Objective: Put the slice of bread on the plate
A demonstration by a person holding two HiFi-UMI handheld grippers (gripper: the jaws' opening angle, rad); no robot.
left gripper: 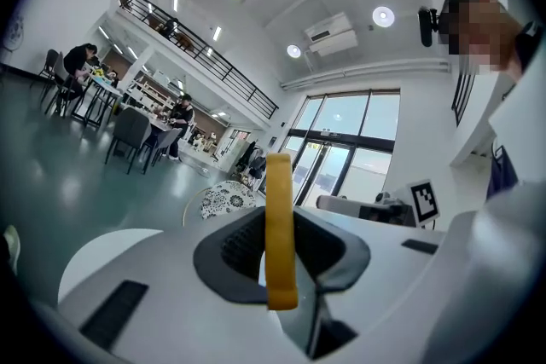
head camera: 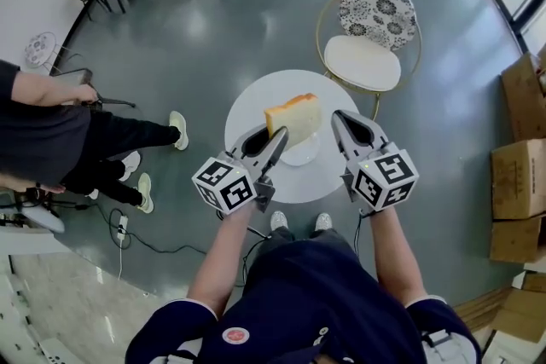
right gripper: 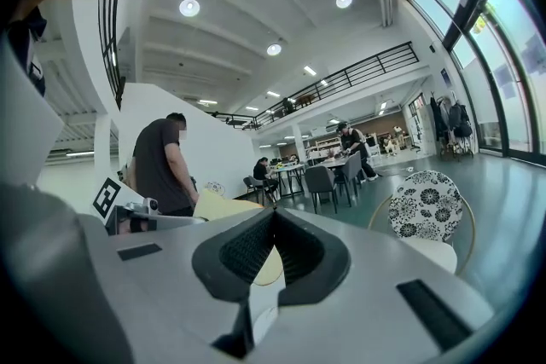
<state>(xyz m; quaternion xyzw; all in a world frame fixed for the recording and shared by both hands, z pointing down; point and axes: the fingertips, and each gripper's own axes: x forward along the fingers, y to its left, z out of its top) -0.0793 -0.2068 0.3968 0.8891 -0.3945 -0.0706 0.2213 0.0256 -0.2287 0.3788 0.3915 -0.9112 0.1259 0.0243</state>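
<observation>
Room: open floor lay round the round table; a floral chair stood just past its far rim.
Bread: the slice of bread was over the plate at the table's middle, long axis pointing towards the chair.
Left gripper: clamped narrowly on the slice's near edge.
Right gripper: jaws together, empty, over the table beside the slice.

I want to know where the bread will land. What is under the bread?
A white plate on the round white table lies below the slice of bread, which the left gripper holds. The bread covers the plate's far part.
</observation>
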